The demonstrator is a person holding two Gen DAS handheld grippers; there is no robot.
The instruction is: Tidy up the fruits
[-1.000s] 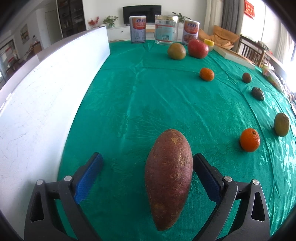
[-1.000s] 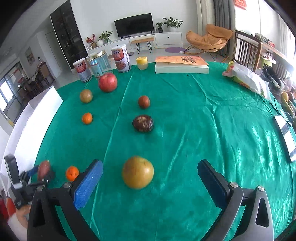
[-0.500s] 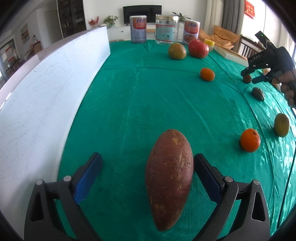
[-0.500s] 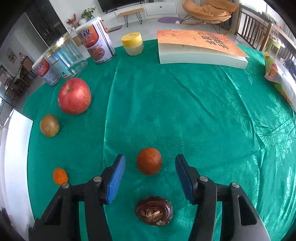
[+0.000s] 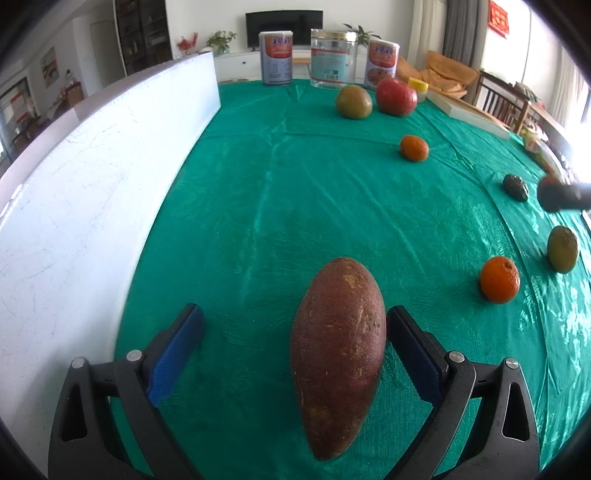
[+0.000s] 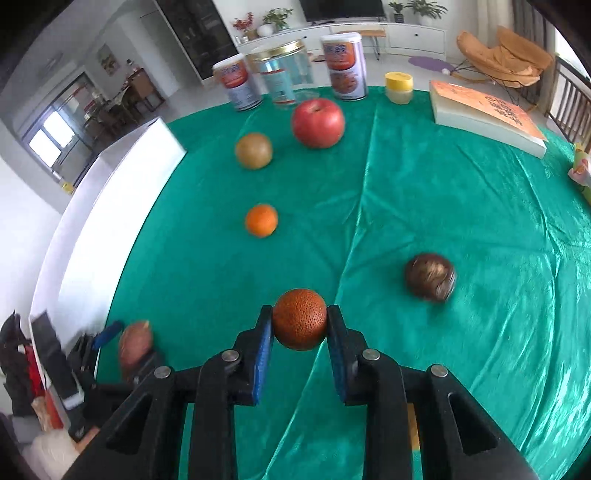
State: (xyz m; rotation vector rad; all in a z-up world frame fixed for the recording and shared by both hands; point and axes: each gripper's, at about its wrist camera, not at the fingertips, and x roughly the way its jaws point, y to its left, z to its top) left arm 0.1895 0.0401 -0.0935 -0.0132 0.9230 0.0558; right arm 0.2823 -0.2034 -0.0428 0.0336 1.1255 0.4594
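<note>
Both grippers have black plastic frames, silver screws and fingers (image 6: pixel 263 347) faced with blue ribbed pads.

right gripper (image 6: pixel 300 328) clamps brown fruit (image 6: pixel 300 324)

a bright living room lies beyond the table's green cloth (image 6: pixel 461 229). against the white far wall stands a long low white cabinet (image 6: pixel 369 31) with a dark television (image 5: pixel 284 22) above it and potted plants (image 6: pixel 417 7) on top. a dark tall shelf unit (image 6: pixel 195 37) fills the left corner. an orange lounge chair (image 6: pixel 506 59) sits on the pale floor near a purple mat (image 6: pixel 428 62). grey curtains (image 5: pixel 461 33) hang at the right, where daylight glares in. a wooden chair back (image 5: pixel 498 101) shows there too.
</note>
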